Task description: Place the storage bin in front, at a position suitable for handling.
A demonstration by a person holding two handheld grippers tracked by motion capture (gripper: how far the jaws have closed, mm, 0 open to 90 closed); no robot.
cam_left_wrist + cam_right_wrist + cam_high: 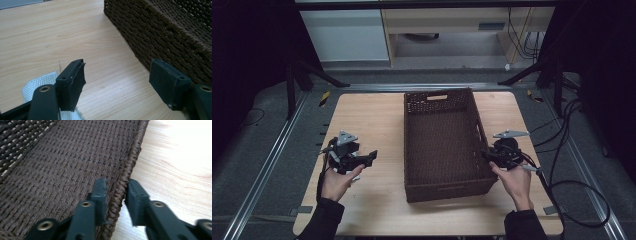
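Empty woven basket [442,145] mid-table, likely light, stiffest at its rim; right gripper [115,192] pinching right rim near front corner, left gripper [117,82] wide, empty.

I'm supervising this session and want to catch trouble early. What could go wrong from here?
The right gripper straddles the basket rim near one corner; pulling there alone could tilt or swing it, or slip off the weave. The left gripper is open beside the basket wall over a white mesh scrap, which it might snag.
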